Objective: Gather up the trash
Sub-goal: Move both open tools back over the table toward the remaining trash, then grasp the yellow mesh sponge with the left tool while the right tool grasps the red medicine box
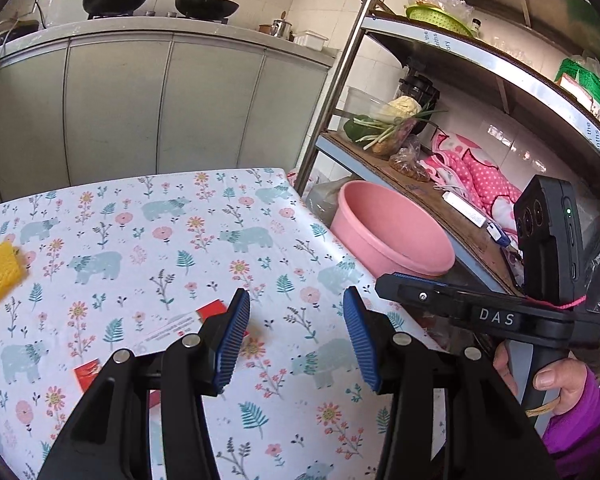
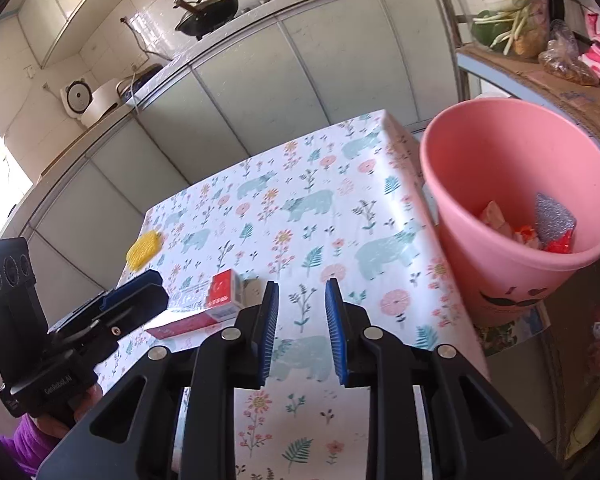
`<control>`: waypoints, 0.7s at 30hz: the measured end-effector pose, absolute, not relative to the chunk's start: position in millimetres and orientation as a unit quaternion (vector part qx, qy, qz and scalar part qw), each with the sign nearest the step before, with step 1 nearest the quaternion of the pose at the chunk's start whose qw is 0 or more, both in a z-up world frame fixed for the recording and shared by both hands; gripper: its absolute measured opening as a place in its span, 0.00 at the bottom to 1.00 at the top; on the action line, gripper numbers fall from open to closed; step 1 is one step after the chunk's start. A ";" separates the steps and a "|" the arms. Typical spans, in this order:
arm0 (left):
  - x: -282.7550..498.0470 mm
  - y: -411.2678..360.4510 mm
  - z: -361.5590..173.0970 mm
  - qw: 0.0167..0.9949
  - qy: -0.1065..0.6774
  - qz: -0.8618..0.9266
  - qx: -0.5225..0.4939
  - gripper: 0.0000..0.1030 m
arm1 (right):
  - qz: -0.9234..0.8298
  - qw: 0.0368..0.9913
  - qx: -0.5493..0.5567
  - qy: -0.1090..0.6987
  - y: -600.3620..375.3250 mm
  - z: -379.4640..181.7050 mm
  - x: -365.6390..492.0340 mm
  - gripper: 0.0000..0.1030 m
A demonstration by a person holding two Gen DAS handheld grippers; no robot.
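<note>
Black grippers, blue ribbed pads (image 1: pixel 233 334), purple sleeve (image 1: pixel 584 424)

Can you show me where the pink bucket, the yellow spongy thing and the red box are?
pink bucket (image 2: pixel 496 168): right wrist view, bare inside wall.
yellow spongy thing (image 2: pixel 144 249): right wrist view, its middle.
red box (image 2: pixel 223 287): right wrist view, red end face.

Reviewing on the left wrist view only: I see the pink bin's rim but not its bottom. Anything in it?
Observer: Yes. The bin holds red scraps, a silvery piece and a pale piece.
Operator: Is the right gripper carrying anything? I only see its side.
Observer: No. Its jaws stand narrowly apart with nothing between them.
Operator: The red box is half hidden behind a finger here.
Observer: It is a small red and white box on the table, with a flat red-edged sheet next to it.
</note>
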State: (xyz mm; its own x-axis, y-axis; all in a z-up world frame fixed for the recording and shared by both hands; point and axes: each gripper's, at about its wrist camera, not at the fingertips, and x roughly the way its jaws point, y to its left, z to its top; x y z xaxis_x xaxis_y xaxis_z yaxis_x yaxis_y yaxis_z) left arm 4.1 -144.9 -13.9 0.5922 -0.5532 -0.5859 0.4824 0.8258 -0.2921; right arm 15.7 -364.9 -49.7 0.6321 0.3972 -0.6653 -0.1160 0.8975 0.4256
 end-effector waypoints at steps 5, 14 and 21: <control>-1.1 -106.9 -11.9 0.913 0.330 -0.238 -0.033 0.46 | 0.166 0.877 0.160 0.421 -343.0 -59.4 18.4 0.24; 6.5 -28.6 -20.0 0.925 0.348 -0.142 -0.055 0.46 | 0.247 0.850 0.143 0.443 -309.7 -63.8 29.3 0.24; 3.6 14.3 -29.9 0.921 0.362 -0.110 -0.090 0.46 | 0.361 0.823 -0.057 0.435 -242.6 -40.8 44.6 0.47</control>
State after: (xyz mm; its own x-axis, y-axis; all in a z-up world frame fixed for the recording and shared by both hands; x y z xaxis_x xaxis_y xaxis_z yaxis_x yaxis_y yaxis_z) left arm 3.6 14.3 -29.9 0.7142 -0.2682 -0.6465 0.1387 0.9596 -0.2449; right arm 44.6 -242.6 -40.8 0.3607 0.5453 -0.7567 -0.6445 0.7321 0.2204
